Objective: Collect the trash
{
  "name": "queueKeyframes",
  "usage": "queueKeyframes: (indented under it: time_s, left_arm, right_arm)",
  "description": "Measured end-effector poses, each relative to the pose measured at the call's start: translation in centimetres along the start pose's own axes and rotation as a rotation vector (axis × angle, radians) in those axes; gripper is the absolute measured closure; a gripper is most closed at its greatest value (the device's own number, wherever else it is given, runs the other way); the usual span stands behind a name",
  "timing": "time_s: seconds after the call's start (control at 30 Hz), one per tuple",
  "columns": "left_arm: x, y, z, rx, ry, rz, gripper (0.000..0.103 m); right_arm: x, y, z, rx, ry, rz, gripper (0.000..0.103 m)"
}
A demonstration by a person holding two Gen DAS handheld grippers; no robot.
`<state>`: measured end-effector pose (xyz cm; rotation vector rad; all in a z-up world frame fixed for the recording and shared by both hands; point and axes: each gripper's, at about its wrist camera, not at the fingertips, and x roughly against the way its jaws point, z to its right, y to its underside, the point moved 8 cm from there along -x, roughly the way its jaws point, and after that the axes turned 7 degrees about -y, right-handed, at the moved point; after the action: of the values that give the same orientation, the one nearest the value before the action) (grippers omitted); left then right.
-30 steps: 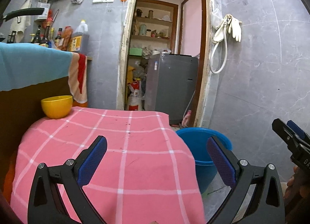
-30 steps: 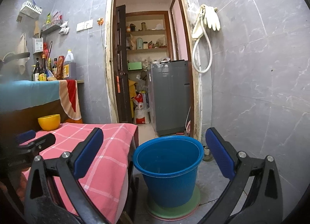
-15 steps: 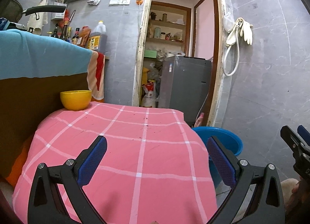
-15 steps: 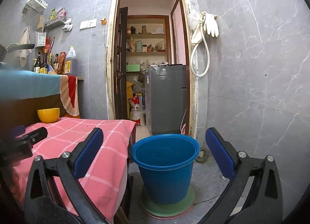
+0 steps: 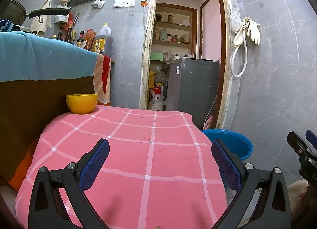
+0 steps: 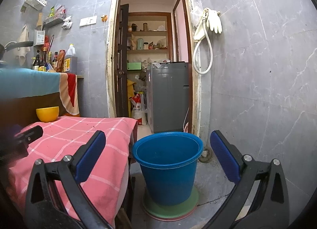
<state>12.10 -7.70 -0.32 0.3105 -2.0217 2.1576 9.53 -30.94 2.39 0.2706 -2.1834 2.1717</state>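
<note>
Since a second ago the left wrist view has drifted back and up a bit, so more of the pink checked tablecloth shows and the round blue plastic bucket peeks out past its right edge. Left gripper hangs over the near edge, jaws spread wide, holding nothing. Only tiny dark specks on the cloth; a yellow plastic bowl sits at the far left corner. No obvious trash left, so I'd guess collecting is about done.

Right wrist view: right gripper is level, aimed at the bucket on the floor just beside the table, jaws wide apart and empty too. Can't make out anything inside the bucket.
</note>
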Motion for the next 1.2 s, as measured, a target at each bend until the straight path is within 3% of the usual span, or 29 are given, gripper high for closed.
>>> queueKeyframes:
  time_s: [1.2]
  left_arm:
    - [0.17,0.62,-0.2,0.001,-0.024,0.003,0.002]
  right_arm:
    - [-0.15,0.66,-0.05,0.003,0.017,-0.012,0.0]
